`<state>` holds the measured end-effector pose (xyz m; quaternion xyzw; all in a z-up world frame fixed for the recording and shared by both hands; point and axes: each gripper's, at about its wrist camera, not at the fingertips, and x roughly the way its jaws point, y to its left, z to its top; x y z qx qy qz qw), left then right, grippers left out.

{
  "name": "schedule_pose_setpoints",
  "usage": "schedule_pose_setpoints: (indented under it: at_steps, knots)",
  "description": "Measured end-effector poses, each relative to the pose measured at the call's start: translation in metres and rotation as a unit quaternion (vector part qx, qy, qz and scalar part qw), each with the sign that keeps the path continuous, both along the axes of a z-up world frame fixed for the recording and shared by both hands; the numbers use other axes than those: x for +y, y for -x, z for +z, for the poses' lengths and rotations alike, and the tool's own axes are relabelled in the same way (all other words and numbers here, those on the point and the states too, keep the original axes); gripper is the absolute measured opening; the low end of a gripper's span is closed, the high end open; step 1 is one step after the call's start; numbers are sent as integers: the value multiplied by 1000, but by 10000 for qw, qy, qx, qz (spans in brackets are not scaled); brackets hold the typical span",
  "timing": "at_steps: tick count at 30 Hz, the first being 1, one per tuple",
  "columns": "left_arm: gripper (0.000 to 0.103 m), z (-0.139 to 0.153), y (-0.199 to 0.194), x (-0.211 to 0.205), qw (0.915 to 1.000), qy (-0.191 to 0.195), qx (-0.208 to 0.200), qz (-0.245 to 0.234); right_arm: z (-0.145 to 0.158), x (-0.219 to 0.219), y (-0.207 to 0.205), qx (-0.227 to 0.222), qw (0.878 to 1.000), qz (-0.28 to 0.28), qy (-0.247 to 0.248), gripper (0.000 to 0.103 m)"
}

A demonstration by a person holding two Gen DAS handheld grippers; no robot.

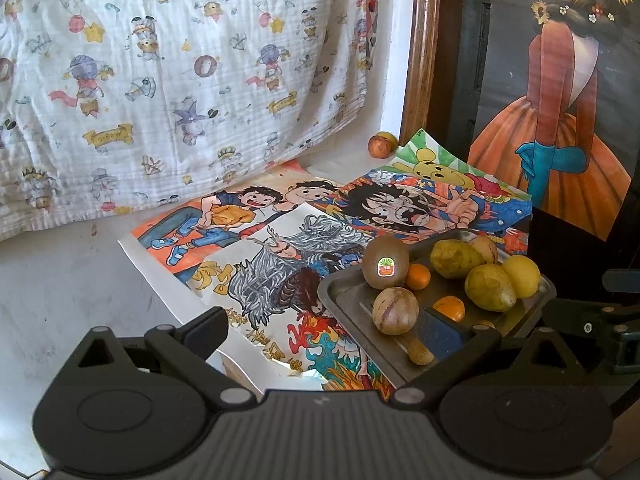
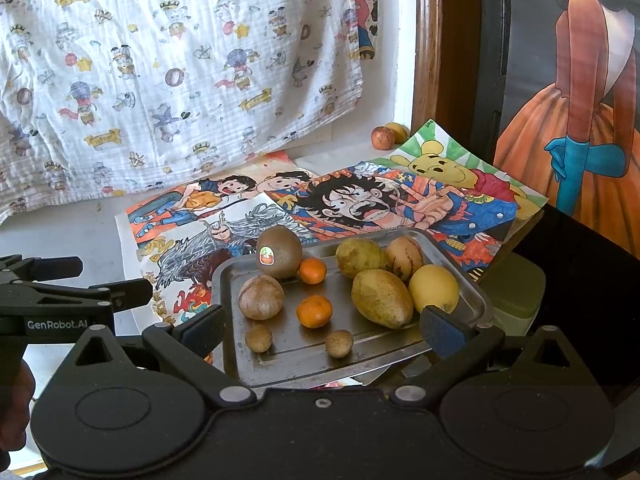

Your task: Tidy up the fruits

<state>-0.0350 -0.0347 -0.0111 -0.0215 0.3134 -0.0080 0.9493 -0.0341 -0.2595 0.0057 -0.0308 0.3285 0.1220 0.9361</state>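
holding both tools spread with nothing between the fingers, i see the metal tray (image 2: 472, 300) in the lower middle of the right wrist frame, resting on coloured drawings (image 2: 460, 208) spread over the pale worktop (image 2: 60, 236). my right tool (image 2: 320, 330) hovers over the tray's near edge, its blue-padded fingers wide apart, one at the tray's left side and one at its right rim. my left tool (image 1: 332, 326) is likewise spread, and in the left wrist frame the tray sits at lower right, with that tool's right finger over its near part. on the tray, a kiwi with a sticker (image 2: 279, 252) stands at the upper left corner, a small orange (image 2: 312, 270) just beside it, and a second orange (image 2: 314, 311) nearer the centre. a round tan fruit (image 2: 261, 297) lies at the left, with two small brown fruits (image 2: 258, 337) along the near edge. two green-yellow pears (image 2: 382, 298) lie right of centre, one behind the other, a tan striped fruit (image 2: 405, 258) behind them, and a yellow lemon (image 2: 434, 289) at the right. off the tray, two small fruits (image 2: 383, 138) sit together in the upper middle, by a wooden frame (image 2: 426, 40). a printed cloth (image 2: 180, 60) hangs across the upper left.
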Motion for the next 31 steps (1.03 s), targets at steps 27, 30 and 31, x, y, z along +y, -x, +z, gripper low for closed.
schedule_pose_setpoints:
  at_steps: [27, 30, 31]
  knots:
    - [102, 0, 5, 11, 9971, 668, -268, -247, -5, -4, -3, 39, 10000, -52, -5, 102]
    - [101, 3, 11, 11, 9960, 701, -472, -288, -7, -6, -3, 63, 10000, -76, -10, 102]
    - [102, 4, 12, 10, 9957, 685, -551, -295, -7, -6, -3, 73, 9999, -79, -16, 102]
